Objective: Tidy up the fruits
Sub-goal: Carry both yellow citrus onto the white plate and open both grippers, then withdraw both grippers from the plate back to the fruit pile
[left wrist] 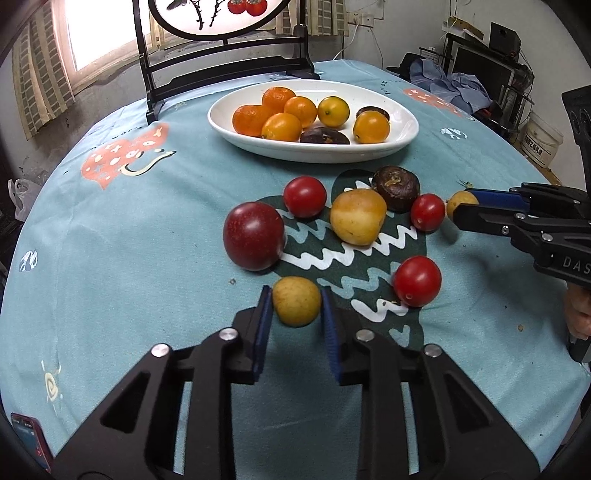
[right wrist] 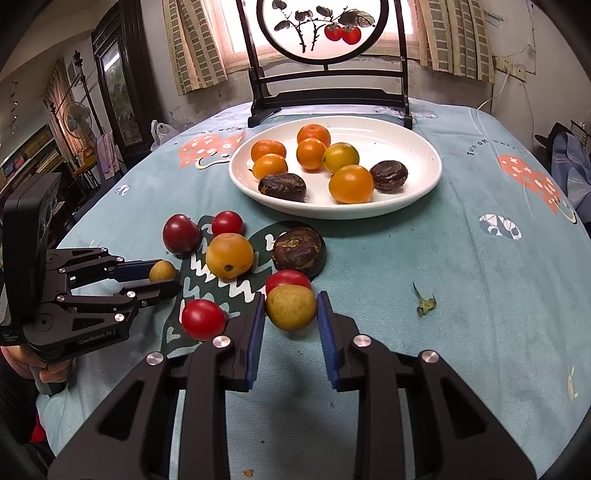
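My left gripper (left wrist: 296, 301) is shut on a small yellow fruit (left wrist: 296, 301), low over the teal tablecloth; it also shows in the right wrist view (right wrist: 162, 271). My right gripper (right wrist: 290, 308) is shut on another small yellow fruit (right wrist: 290, 307), seen at the right in the left wrist view (left wrist: 460, 203). Loose between them lie a dark red plum (left wrist: 253, 240), three red tomatoes (left wrist: 305, 196) (left wrist: 427, 212) (left wrist: 417, 281), a bigger yellow-orange fruit (left wrist: 357, 216) and a brown water chestnut (left wrist: 396, 188). A white plate (left wrist: 402, 138) behind holds several orange fruits and two brown chestnuts.
A dark wooden stand with a round painted screen (right wrist: 325, 33) stands behind the plate. A small green leaf scrap (right wrist: 425, 302) lies on the cloth to the right. A phone (left wrist: 31, 439) lies at the table's near left edge.
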The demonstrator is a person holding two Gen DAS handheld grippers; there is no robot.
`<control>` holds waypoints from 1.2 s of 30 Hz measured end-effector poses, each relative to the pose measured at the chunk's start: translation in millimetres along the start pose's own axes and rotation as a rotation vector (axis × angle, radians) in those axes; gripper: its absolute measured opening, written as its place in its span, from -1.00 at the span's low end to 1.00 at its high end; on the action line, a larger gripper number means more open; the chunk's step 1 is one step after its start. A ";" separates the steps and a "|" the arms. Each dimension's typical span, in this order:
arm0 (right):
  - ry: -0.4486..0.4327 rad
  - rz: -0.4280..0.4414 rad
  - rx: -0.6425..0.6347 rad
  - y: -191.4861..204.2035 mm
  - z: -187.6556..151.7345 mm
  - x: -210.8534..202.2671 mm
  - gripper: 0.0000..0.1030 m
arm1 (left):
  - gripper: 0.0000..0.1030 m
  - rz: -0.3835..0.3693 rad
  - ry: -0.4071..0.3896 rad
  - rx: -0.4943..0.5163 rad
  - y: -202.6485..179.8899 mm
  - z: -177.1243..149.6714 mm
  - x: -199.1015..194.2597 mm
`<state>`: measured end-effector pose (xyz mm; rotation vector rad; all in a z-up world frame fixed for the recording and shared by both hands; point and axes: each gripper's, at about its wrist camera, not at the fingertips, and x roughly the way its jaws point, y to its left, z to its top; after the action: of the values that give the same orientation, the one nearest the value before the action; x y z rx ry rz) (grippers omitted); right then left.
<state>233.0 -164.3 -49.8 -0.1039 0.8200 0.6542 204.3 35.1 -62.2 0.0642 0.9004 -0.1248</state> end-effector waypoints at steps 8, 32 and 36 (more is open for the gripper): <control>-0.061 0.026 -0.002 0.3 2.7 -12.2 -0.44 | -0.49 -0.017 -0.060 -0.035 6.3 3.7 -17.4; -0.240 -0.078 0.159 -61.6 103.5 37.7 0.03 | 0.79 0.086 -0.207 -0.122 17.6 162.4 26.1; -0.252 -0.049 0.125 -45.8 94.6 18.1 0.12 | 0.91 0.095 -0.204 -0.141 24.9 141.5 -3.3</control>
<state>329.6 -160.7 -4.7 0.0707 0.6113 0.5548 315.6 44.8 28.1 -0.0365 0.6993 0.0211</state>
